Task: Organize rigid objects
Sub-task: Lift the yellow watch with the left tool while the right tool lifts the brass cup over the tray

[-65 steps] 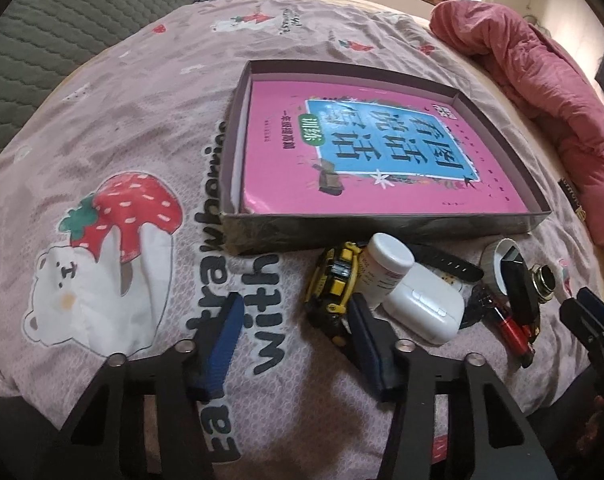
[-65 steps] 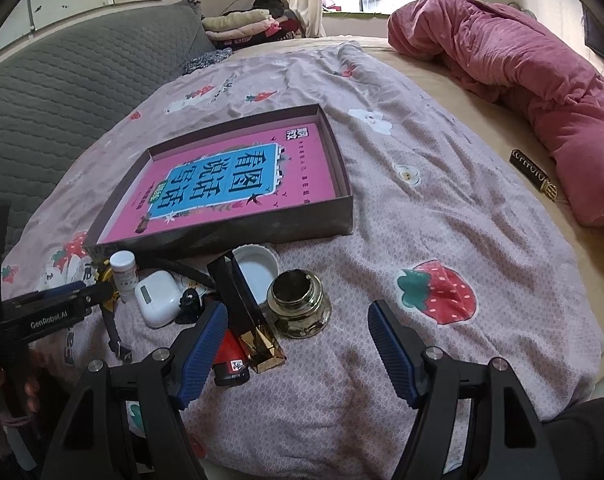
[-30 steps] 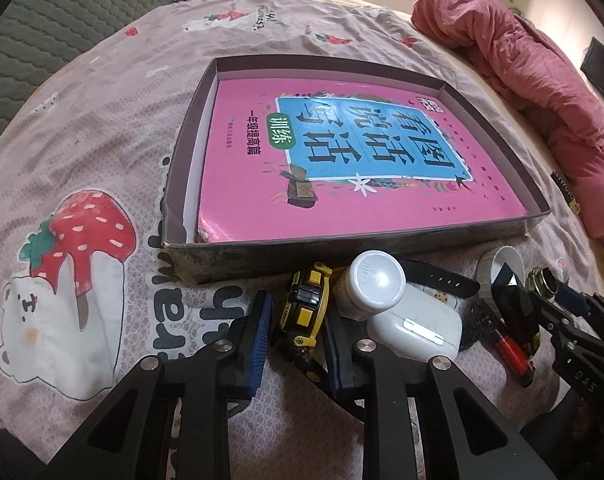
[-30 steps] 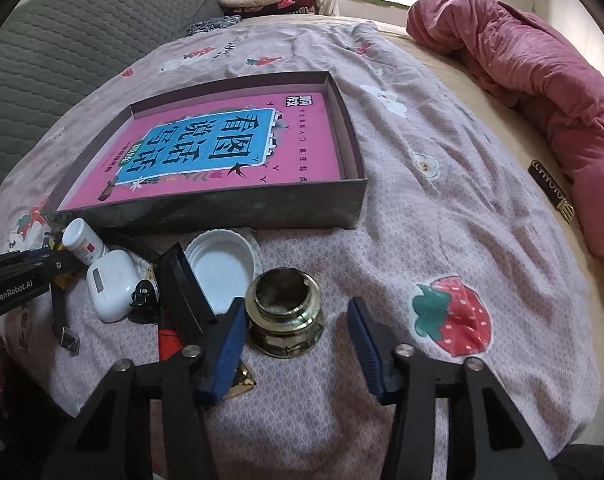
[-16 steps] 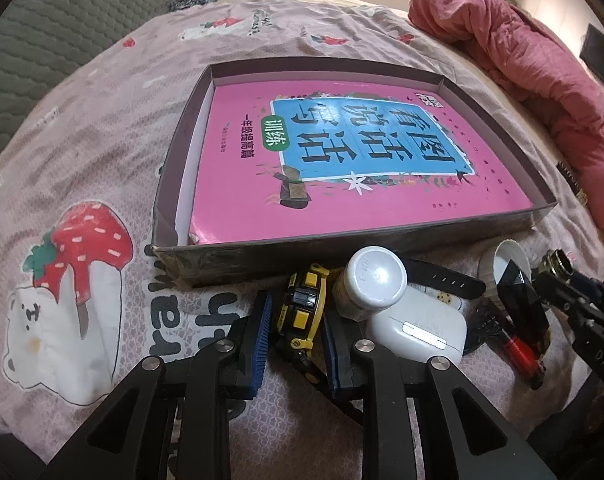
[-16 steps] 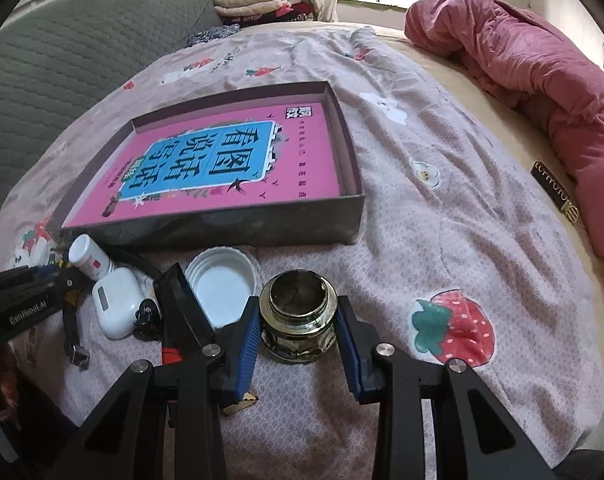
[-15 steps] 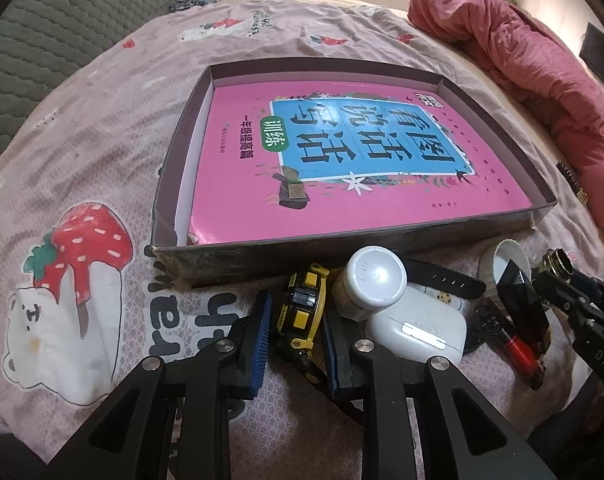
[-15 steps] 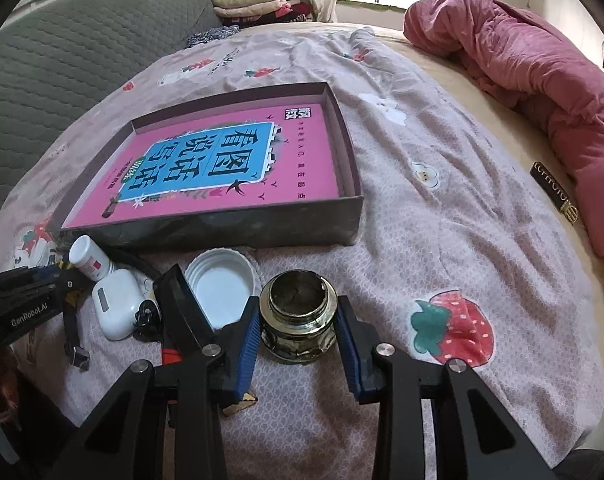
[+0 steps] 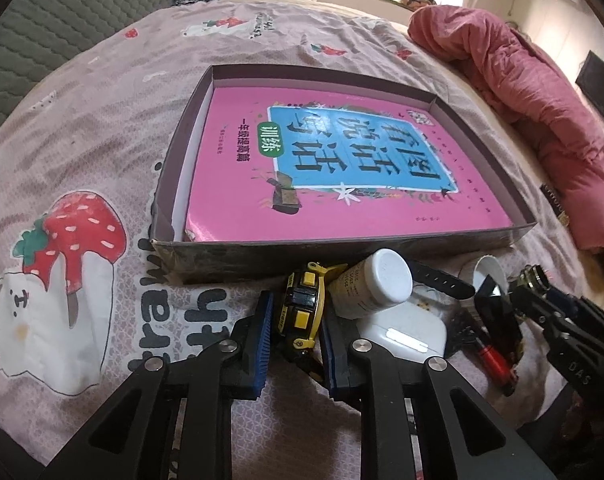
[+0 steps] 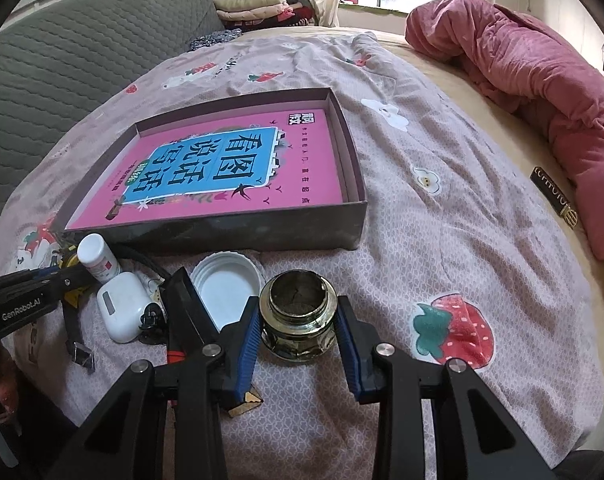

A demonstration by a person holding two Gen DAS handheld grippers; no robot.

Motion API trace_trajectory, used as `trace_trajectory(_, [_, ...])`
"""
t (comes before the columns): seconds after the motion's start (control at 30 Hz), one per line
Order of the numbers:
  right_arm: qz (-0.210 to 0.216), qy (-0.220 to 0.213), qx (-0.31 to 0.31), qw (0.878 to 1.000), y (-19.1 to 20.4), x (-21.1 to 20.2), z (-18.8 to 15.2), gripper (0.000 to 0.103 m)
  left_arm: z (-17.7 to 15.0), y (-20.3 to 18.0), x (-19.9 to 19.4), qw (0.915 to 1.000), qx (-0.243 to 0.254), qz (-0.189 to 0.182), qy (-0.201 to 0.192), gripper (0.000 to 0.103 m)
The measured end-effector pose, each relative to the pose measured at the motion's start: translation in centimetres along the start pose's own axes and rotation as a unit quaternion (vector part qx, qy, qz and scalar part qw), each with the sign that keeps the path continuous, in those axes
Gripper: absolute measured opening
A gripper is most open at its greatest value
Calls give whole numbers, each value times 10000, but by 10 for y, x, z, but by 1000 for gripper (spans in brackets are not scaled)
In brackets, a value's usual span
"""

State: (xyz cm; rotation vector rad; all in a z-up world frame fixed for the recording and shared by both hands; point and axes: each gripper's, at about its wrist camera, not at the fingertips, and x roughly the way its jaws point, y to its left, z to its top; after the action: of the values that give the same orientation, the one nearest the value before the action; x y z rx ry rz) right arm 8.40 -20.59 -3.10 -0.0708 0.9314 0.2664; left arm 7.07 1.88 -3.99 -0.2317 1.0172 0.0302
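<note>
- Both grasps look made and neither thing is lifted: this is the pick-up step, with the box the likely destination.
- The left gripper (image 9: 294, 334) has its fingers drawn almost together on the yellow-and-black tape measure (image 9: 302, 304), which stands on edge on the bed (image 9: 102, 120), just in front of the near wall of the box (image 9: 286, 252).
- The right gripper (image 10: 298, 336) has its fingers part-way in, pads pressed to either side of the squat glass jar (image 10: 298, 320); the jar sits upright on the bed, lidless, to the right of the white lid (image 10: 226, 284).
- Next, I judge, each should rise straight up to clear the box's near wall, then travel far-ward and set down on the pink book (image 10: 222, 168) that fills the box.
- The tape measure is touching the white pill bottle (image 9: 371, 290), so a slanted lift may drag it or the white earbud case (image 9: 401, 330) beside it.
- Writing: the book cover shows large Chinese characters on a blue panel, with a green tag; I cannot read the smaller print.
- The left gripper's arm, seen from the right wrist view, reads "GenRobot.AI".
- The bedsheet shows part of "strawberries with" beside a strawberry and bear print.
- A small dark label (image 10: 553, 196) by the pink quilt (image 10: 521, 72) has gold lettering too small to read.
</note>
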Motion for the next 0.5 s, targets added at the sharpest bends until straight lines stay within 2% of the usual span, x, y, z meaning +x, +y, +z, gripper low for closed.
trace_trajectory(0.23, [34,-71,1,10000,0,-2,1,36,-1,3,-6,9995,-179,-243,-23,21])
trace_trajectory(0.5, [158,-230,-69,9996,5,-9,3,36,0,-8,-18,9992,-1,-321,-236,21])
